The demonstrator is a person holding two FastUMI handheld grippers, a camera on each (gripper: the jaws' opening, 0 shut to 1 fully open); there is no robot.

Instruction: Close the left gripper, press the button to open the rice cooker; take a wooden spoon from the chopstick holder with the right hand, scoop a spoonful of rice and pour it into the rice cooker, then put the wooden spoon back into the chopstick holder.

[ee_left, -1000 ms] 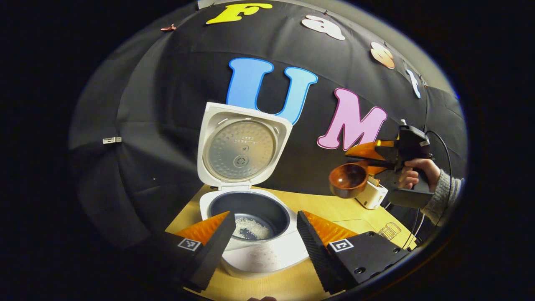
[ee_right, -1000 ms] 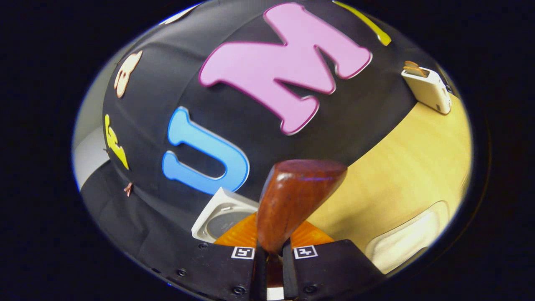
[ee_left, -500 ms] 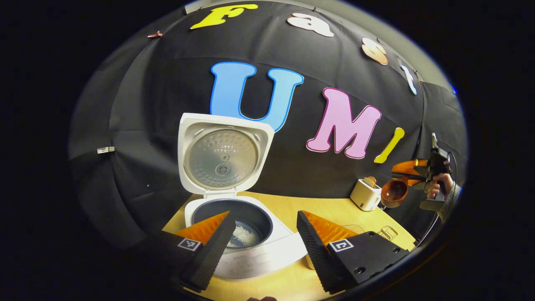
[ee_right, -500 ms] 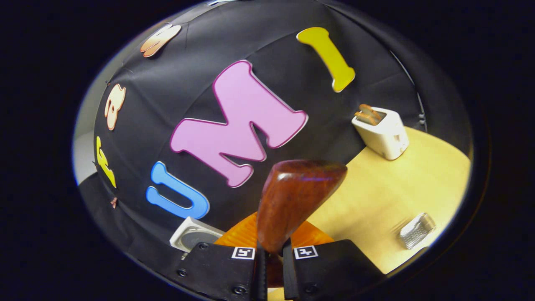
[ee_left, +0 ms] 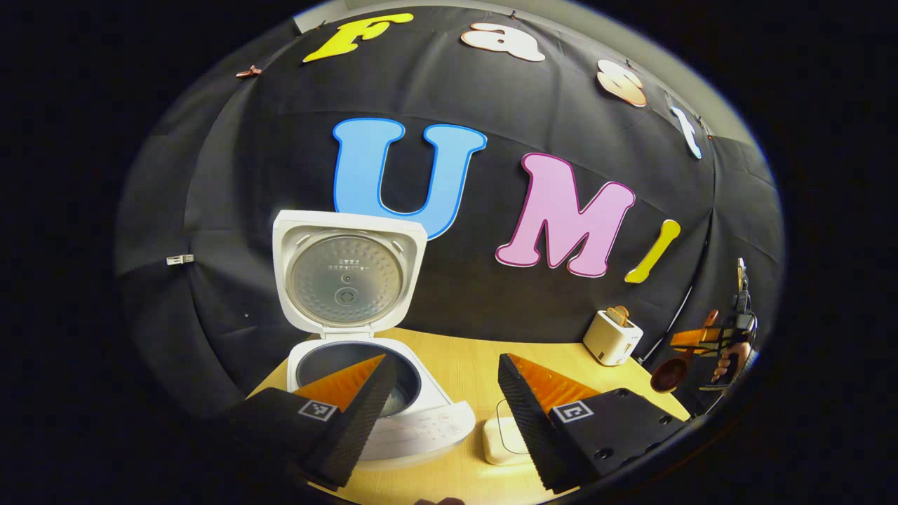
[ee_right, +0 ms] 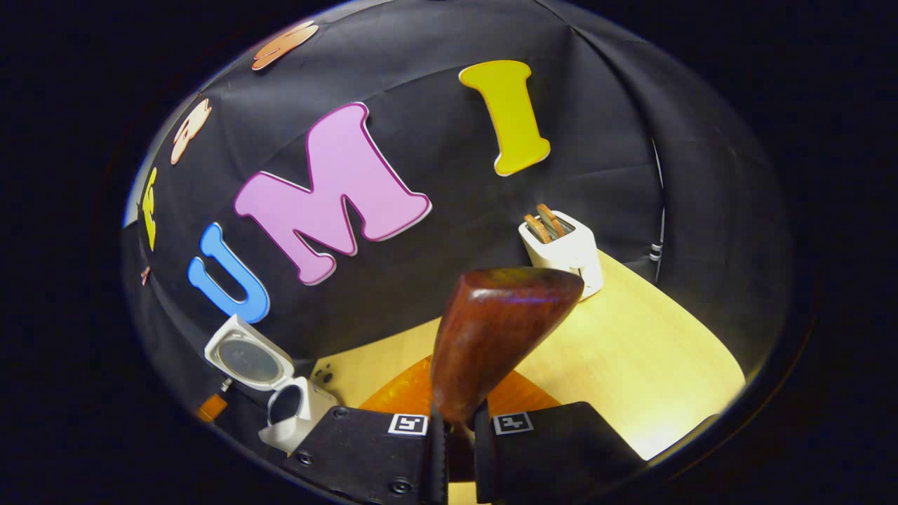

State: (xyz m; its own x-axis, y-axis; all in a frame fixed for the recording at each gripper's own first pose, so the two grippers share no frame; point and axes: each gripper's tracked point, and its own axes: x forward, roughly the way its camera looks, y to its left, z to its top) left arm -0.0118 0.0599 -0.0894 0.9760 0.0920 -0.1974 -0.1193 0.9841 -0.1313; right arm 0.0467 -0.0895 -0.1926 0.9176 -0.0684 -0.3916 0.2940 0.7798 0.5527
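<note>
On the wooden table point(ee_left: 463, 358), toward its left end, the white rice cooker point(ee_left: 365, 393) is seen in the left gripper view with its lid point(ee_left: 347, 273) raised upright and the dark inner pot point(ee_left: 354, 361) exposed. The left gripper point(ee_left: 442, 400) is held near and in front of the cooker with its fingers spread wide apart; nothing is gripped between them. A small white box point(ee_left: 499, 442) lies on the table just beside the cooker's front, partly hidden behind the right finger. A white toaster point(ee_left: 612, 338) with bread slices in its slots stands at the back right of the table. Farther right, at the edge of this view, the right gripper point(ee_left: 691, 341) is held by a hand point(ee_left: 726, 365), well apart from the cooker.

From the right gripper view, the wooden spoon point(ee_right: 491, 330) is seen clamped by its handle between the closed fingers, its bowl raised above the table with the rounded back facing the camera. The open cooker sits far off at lower left, the toaster beyond the spoon.
</note>
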